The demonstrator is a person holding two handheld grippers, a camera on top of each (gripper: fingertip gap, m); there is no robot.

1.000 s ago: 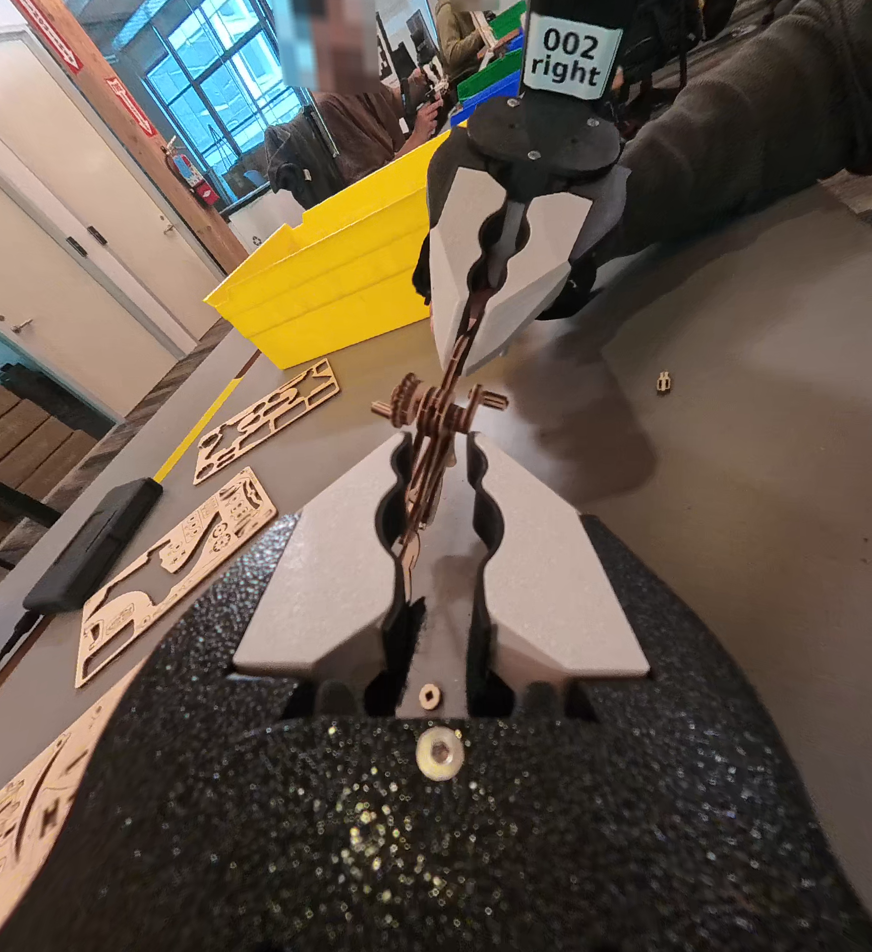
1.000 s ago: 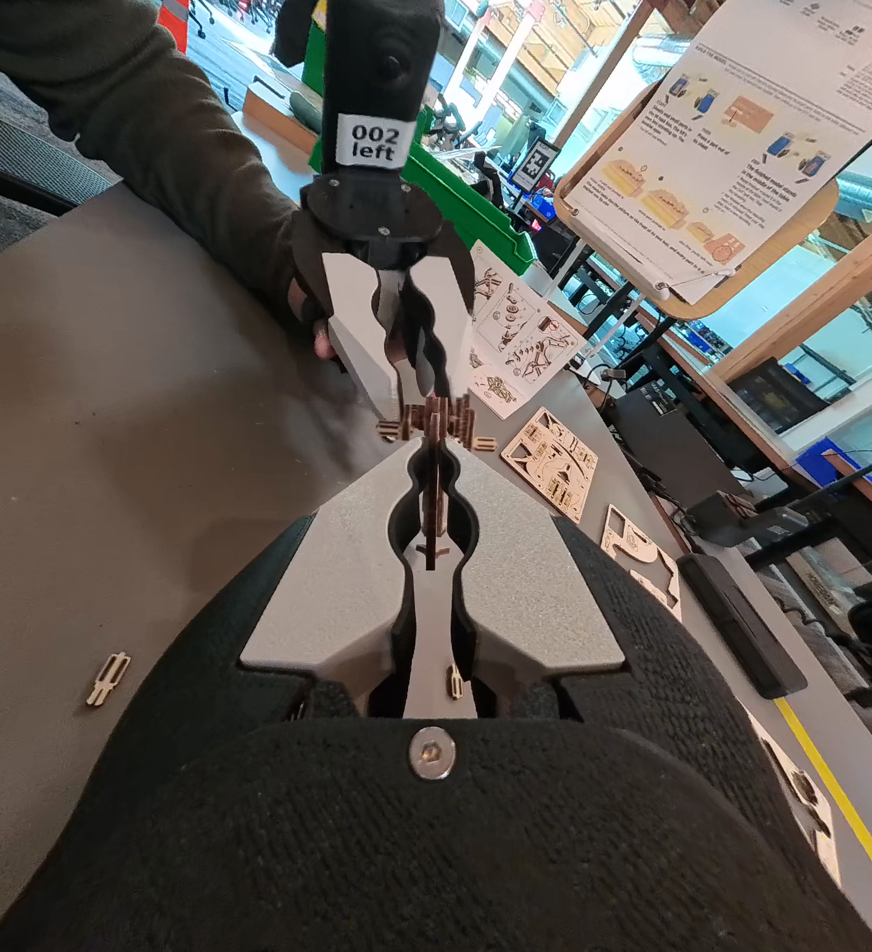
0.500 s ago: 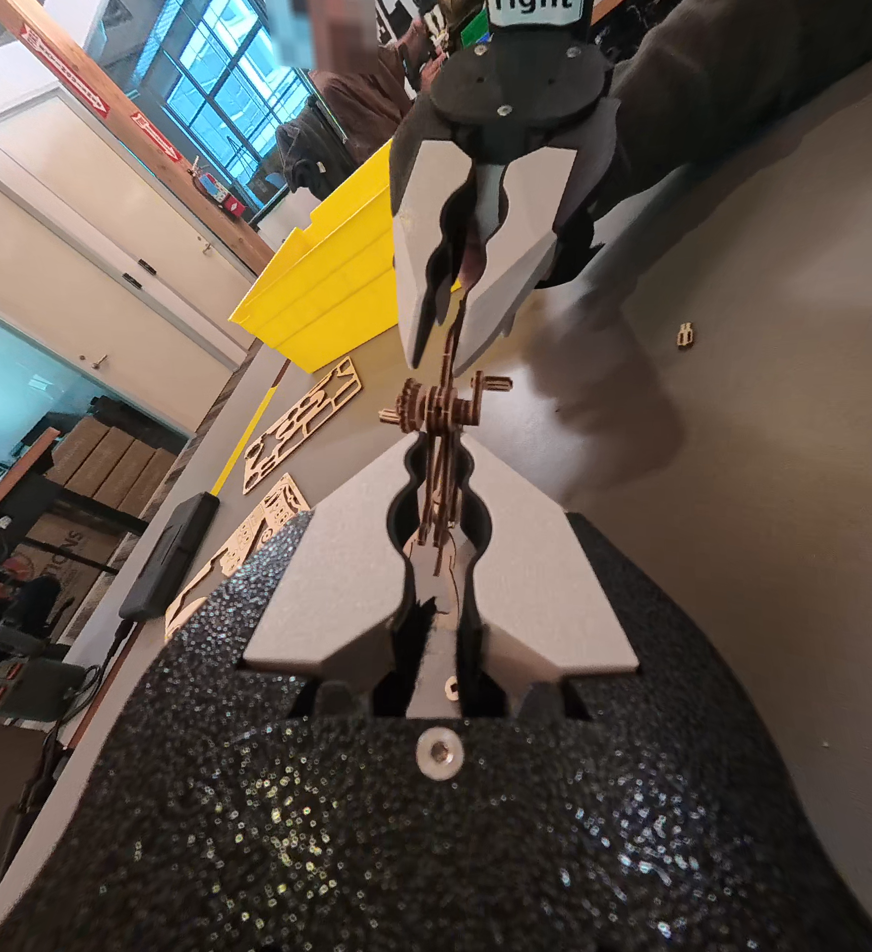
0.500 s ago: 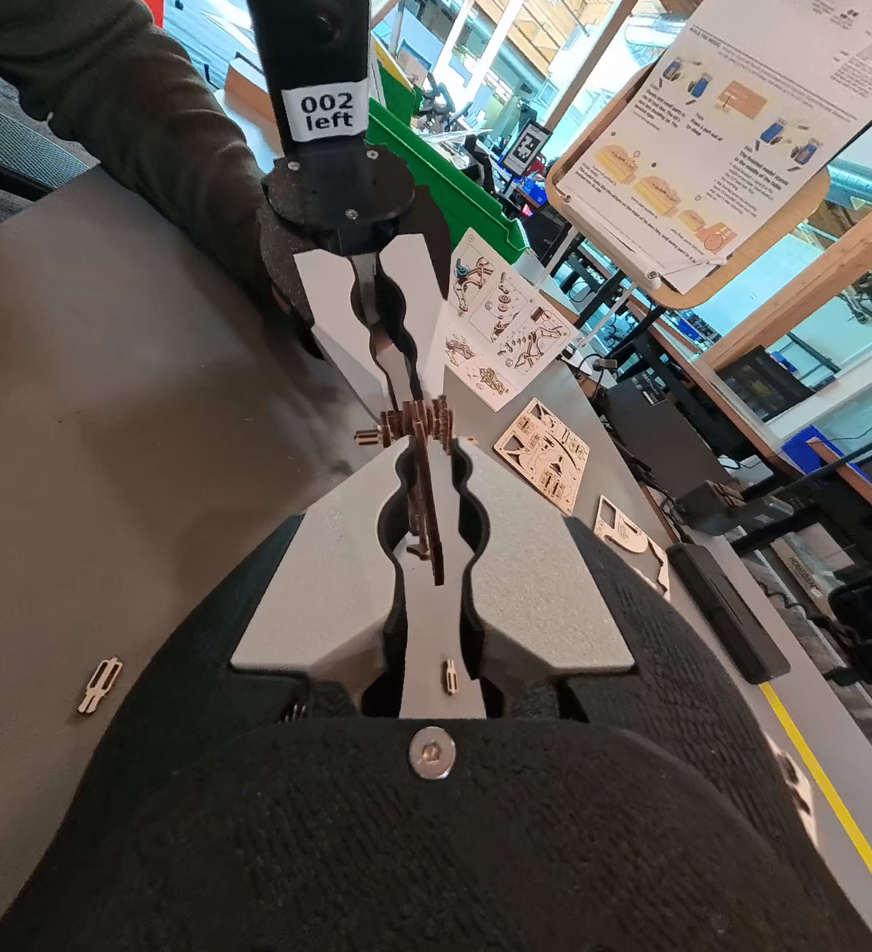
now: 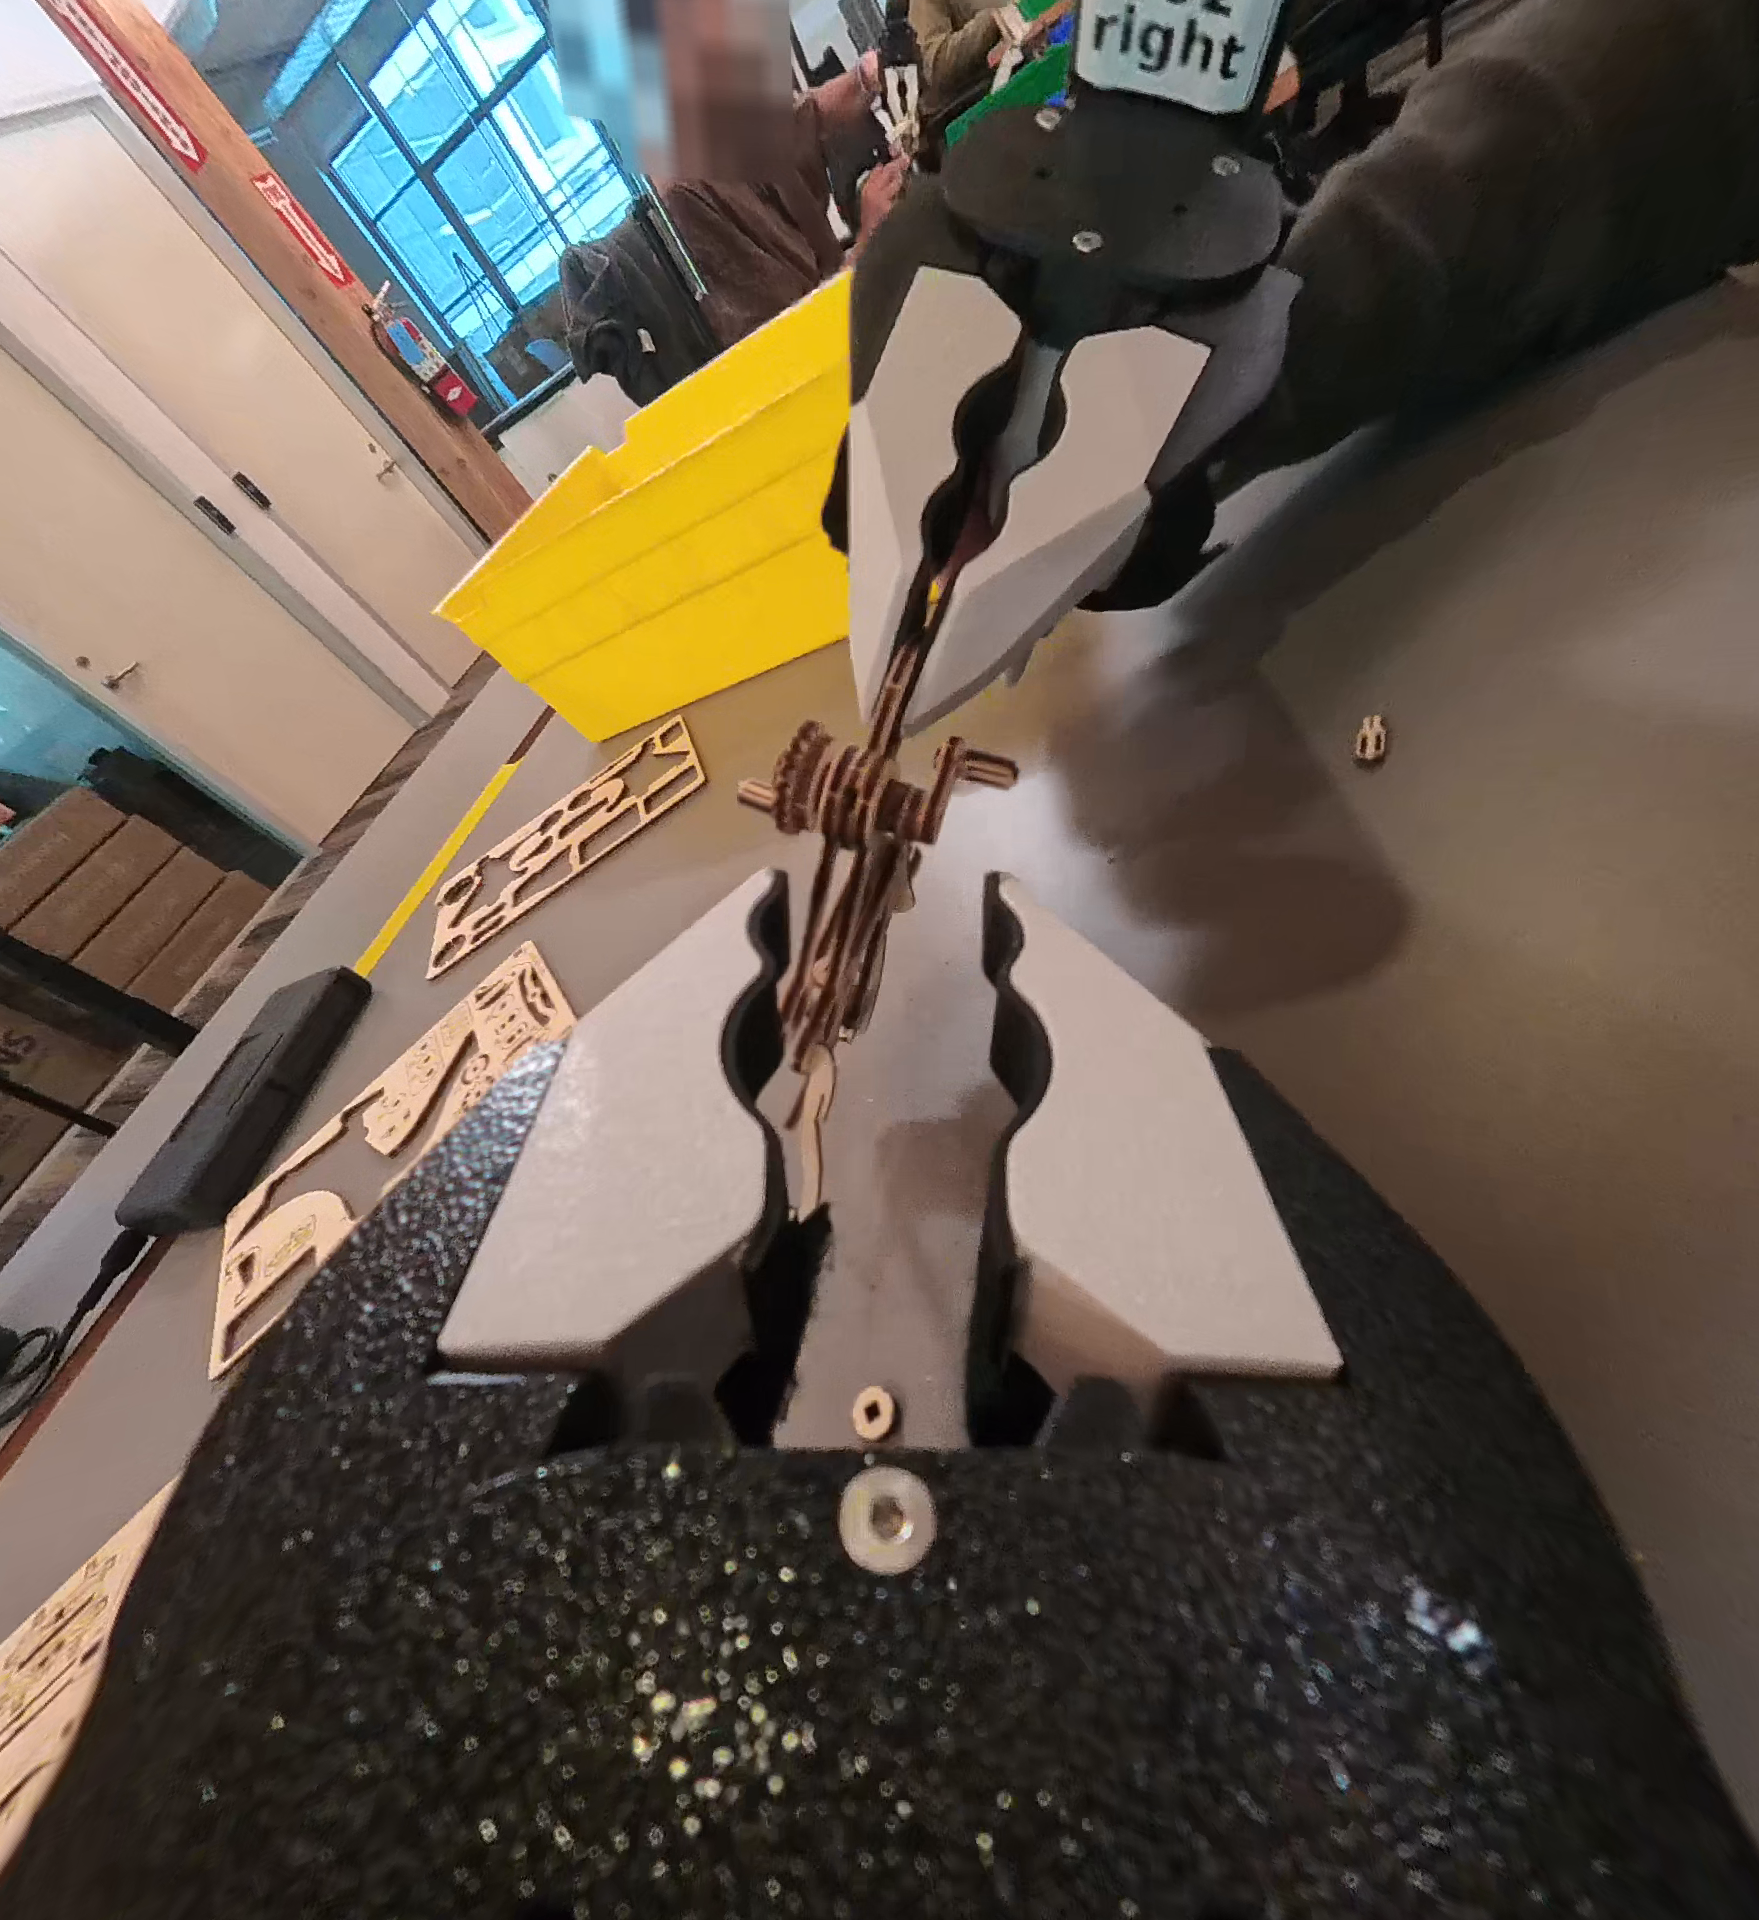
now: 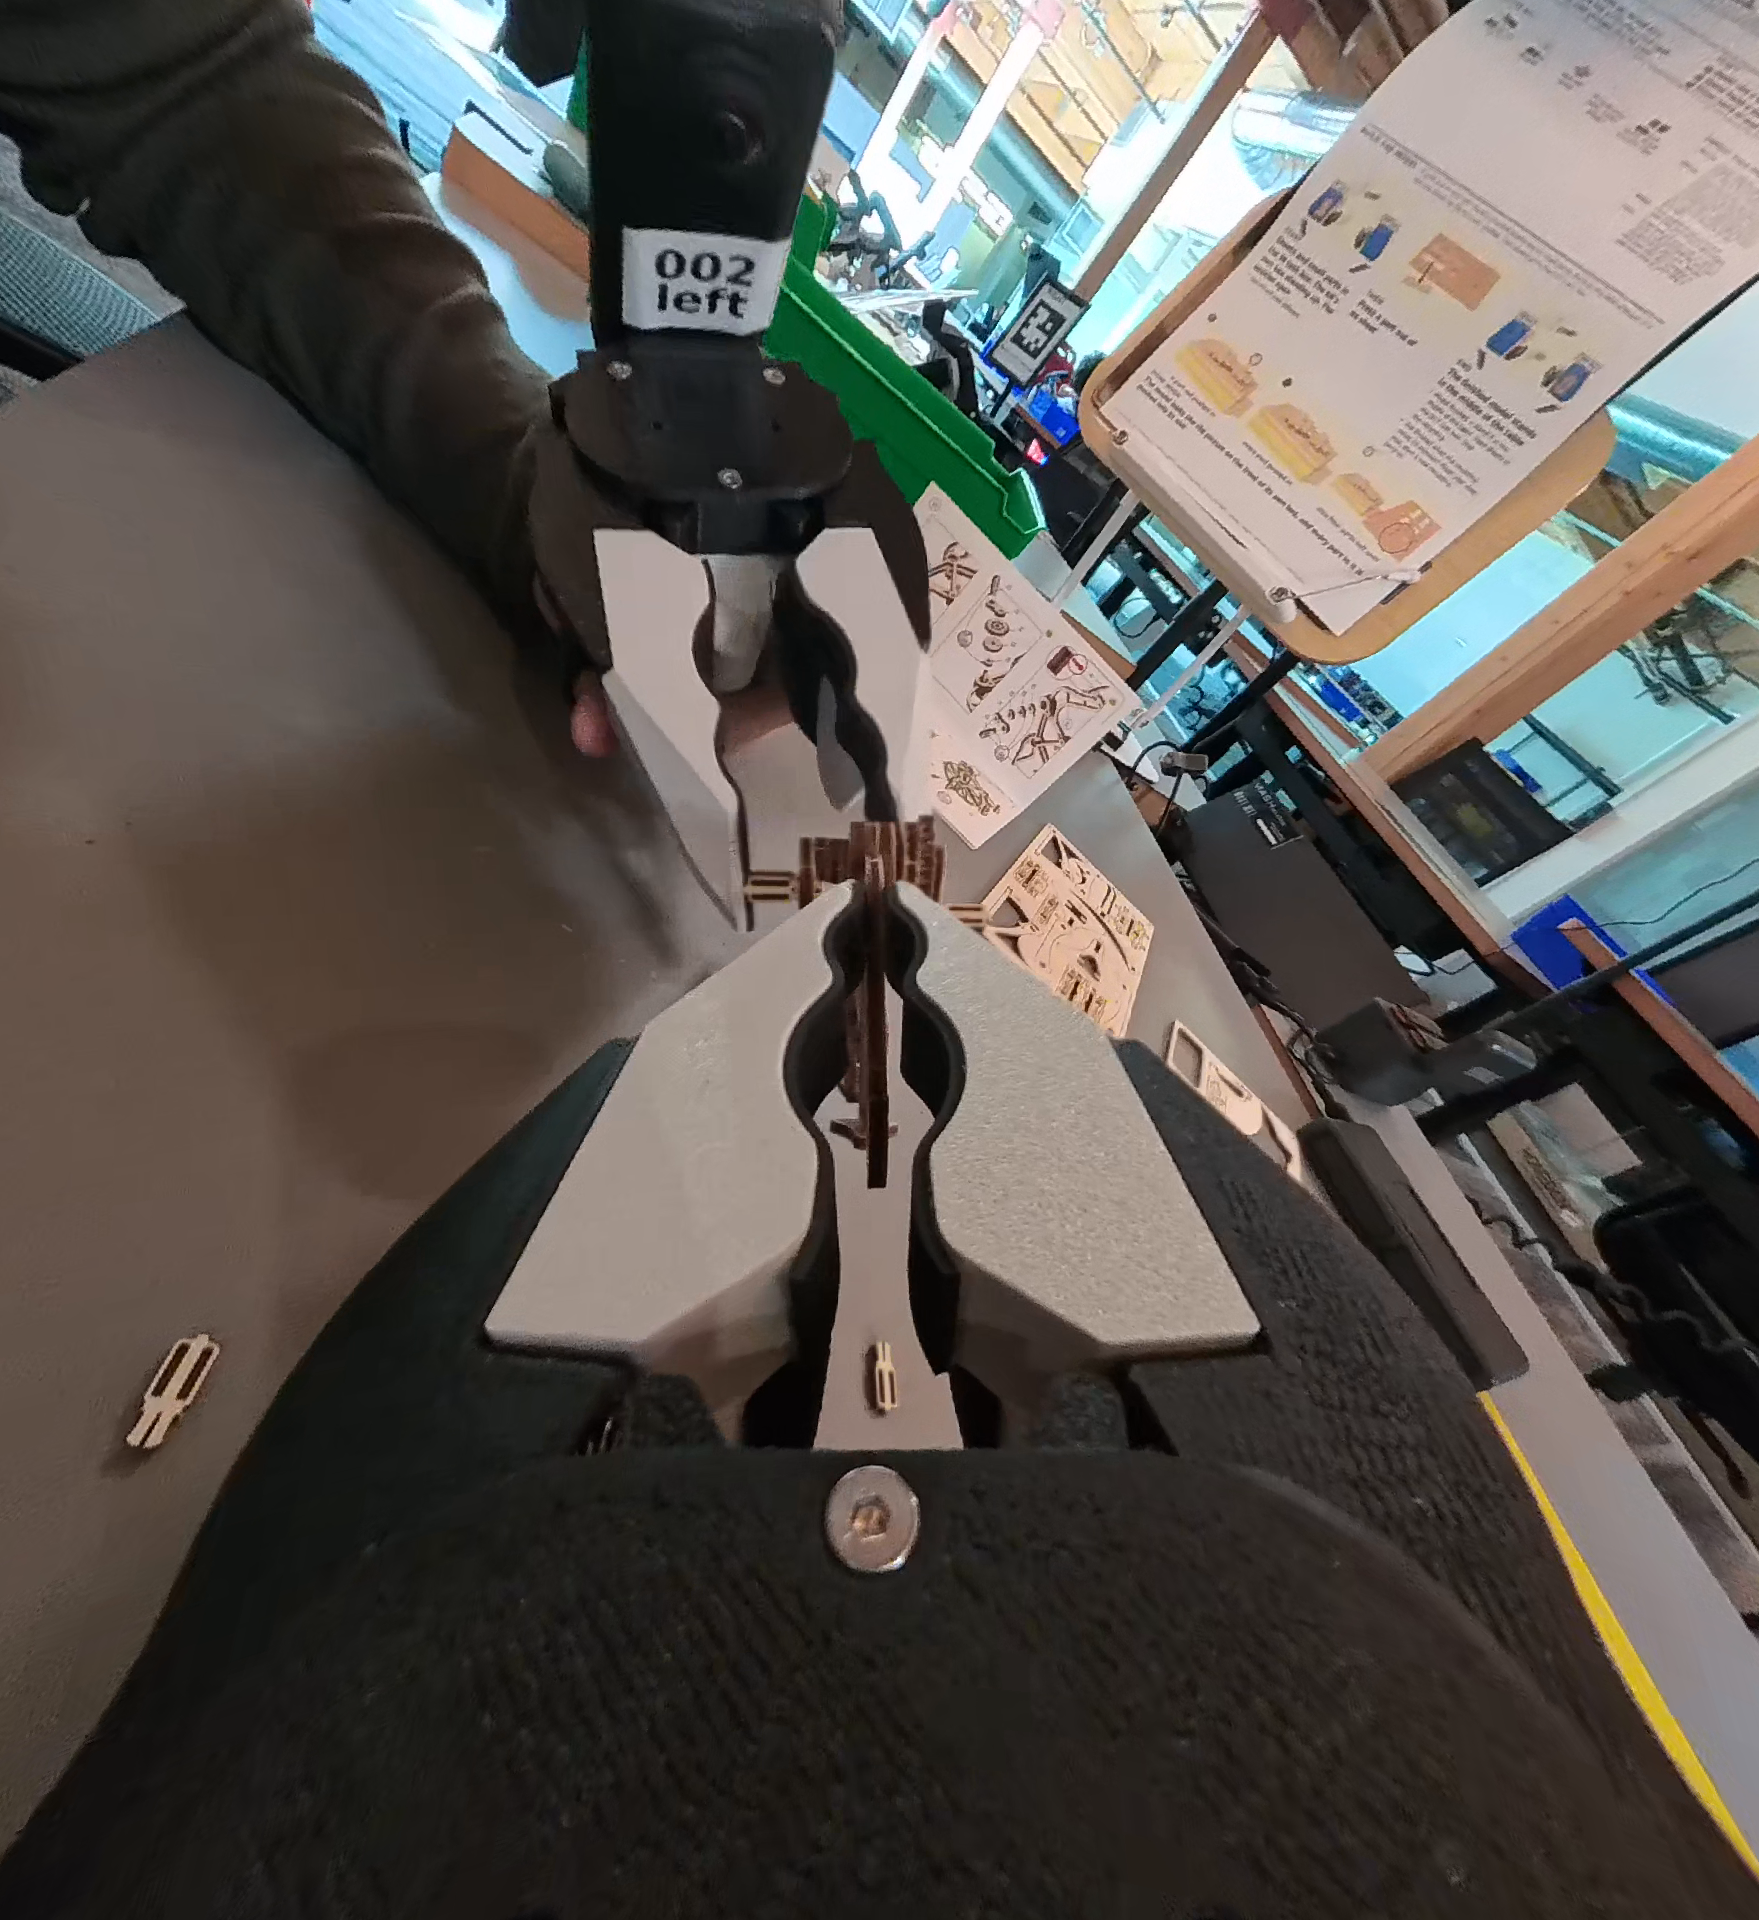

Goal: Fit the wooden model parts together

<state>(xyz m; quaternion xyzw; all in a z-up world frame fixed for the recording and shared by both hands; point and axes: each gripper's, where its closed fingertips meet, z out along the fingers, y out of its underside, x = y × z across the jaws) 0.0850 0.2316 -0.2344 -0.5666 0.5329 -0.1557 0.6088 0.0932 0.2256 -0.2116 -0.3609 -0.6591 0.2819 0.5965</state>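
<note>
At frame centre the right hand-held gripper [image 6: 870,914] pinches the wooden model assembly [image 5: 859,821] above the grey surface [image 5: 1477,935]. The left hand-held gripper [image 5: 880,894] is spread wide around its lower end, fingers [image 5: 667,1122] apart from it.

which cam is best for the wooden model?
Left wrist view: the wooden model shows sidelong, gears and lower strips clear between that gripper's open fingers. Right wrist view shows it mostly edge-on, partly hidden by its own shut fingers.
</note>
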